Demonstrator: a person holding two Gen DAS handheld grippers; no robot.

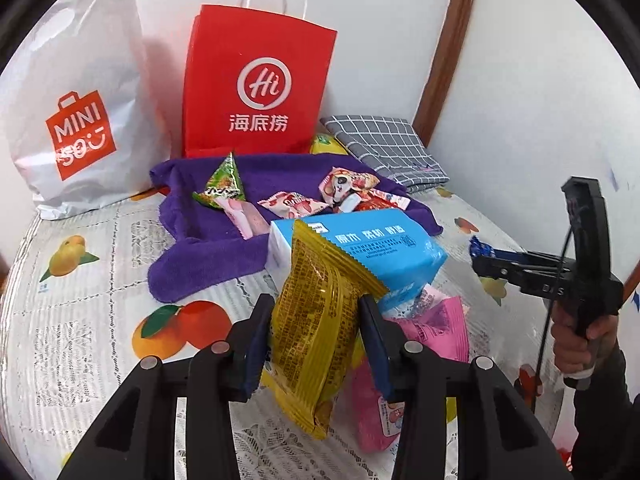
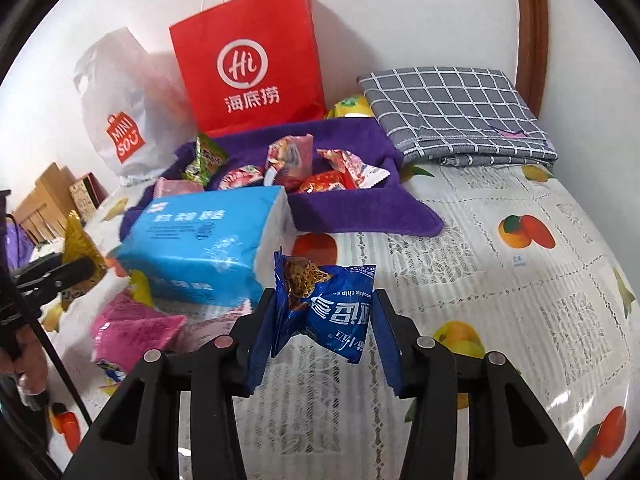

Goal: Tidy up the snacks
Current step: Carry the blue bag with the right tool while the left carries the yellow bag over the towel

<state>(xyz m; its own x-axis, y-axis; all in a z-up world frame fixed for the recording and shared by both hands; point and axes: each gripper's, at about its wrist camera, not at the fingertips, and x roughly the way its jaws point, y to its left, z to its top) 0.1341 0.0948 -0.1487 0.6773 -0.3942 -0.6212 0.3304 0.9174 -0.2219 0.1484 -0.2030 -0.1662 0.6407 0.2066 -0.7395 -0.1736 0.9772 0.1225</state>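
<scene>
My left gripper [image 1: 316, 340] is shut on a yellow snack packet [image 1: 316, 328] and holds it above the table. My right gripper [image 2: 324, 320] is shut on a blue cookie packet [image 2: 332, 312], also lifted; it shows at the right of the left wrist view [image 1: 480, 249]. Several small snack packs [image 1: 292, 204] lie on a purple towel [image 1: 200, 252] at the back, also in the right wrist view [image 2: 360, 212]. Pink snack packs [image 1: 436, 328] lie under my left gripper.
A blue tissue pack [image 1: 384, 248] sits mid-table. A red paper bag [image 1: 256, 84] and a white Miniso bag [image 1: 76, 112] stand against the wall. A folded grey checked cloth [image 2: 452, 112] lies at the back right. A fruit-print tablecloth [image 2: 520, 280] covers the table.
</scene>
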